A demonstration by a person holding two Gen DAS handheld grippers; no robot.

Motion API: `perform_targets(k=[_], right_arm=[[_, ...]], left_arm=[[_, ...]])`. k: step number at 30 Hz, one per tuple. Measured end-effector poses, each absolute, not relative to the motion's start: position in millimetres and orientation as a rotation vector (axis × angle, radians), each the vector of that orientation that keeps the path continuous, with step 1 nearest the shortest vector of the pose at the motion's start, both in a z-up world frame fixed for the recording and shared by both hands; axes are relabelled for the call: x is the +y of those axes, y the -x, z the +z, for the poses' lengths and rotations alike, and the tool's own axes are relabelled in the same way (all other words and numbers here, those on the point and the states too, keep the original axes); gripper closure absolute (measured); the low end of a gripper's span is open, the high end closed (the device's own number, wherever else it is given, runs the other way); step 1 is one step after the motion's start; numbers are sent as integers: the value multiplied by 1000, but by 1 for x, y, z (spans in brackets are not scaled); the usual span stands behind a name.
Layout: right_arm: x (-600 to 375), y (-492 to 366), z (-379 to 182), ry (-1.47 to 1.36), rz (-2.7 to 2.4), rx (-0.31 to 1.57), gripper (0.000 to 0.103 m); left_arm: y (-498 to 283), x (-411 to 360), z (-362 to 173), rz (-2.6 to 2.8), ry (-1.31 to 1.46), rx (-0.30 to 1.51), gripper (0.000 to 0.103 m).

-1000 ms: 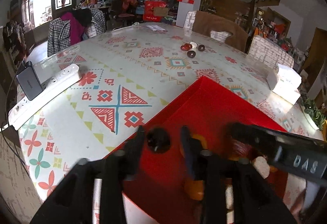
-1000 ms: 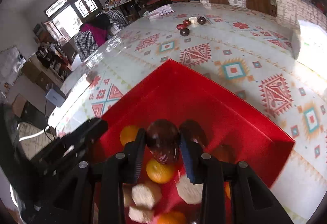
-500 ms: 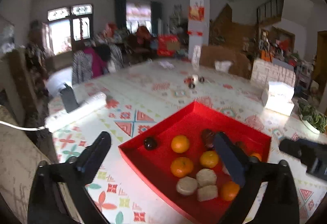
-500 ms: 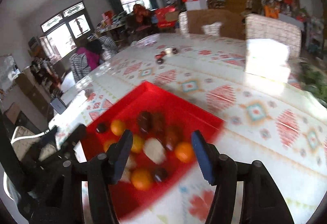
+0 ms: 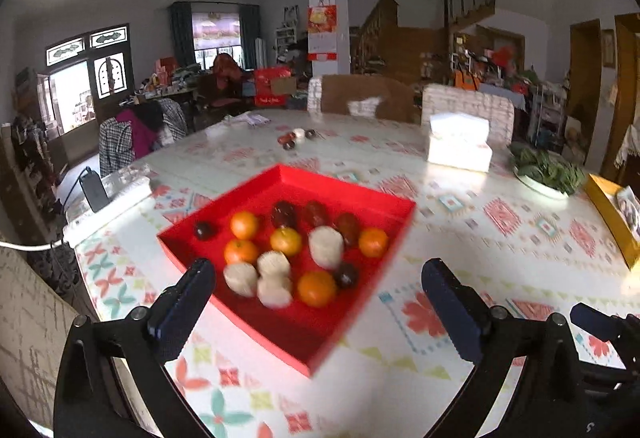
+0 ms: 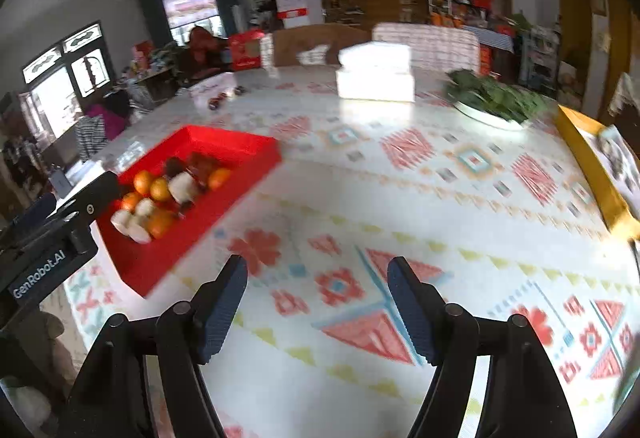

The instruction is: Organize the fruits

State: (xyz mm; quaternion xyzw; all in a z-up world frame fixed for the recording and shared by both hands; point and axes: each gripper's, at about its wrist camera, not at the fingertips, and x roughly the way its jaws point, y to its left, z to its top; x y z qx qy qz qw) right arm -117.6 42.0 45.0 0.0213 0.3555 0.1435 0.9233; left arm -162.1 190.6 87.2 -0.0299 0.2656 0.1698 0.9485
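I have dropped both dark fruits into the red tray [image 5: 384, 198]; left gripper [image 5: 318, 312] wide and empty, right gripper [image 6: 318, 308] empty, jaws opening, both now pulled back.

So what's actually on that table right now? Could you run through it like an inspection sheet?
Surface: table under a patterned cloth.
Job's things: red tray holding oranges, pale round pieces and dark fruits; a few small fruits lie loose at the far side.
Clutter: tissue box, plate of greens, yellow box, power strip.
Grippers: left gripper open, nothing between the jaws; right gripper empty, jaws opening.
Cables: white cable at the table's left edge.
Surroundings: chairs, a pillar, a staircase, windows, crowded shelves.
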Motion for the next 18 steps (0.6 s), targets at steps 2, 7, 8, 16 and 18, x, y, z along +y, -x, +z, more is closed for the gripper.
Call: perform_targets(k=[2,7,8,16,18], right_arm=[[36,123,41,-45,297,736,25],[30,134,36,-41,317,731,24],[29,136,36,-35,319,727,24],[26,144,35,-33,319,712,20],[25,143,34,-35,315,714,20]], left_arm=[[166,182,85,349,56,548,0],[170,165,84,348,37,553,0],[170,163,84,344,37,556,0],[167,149,83,307,26,577,0],[167,148,82,304,24,579,0]])
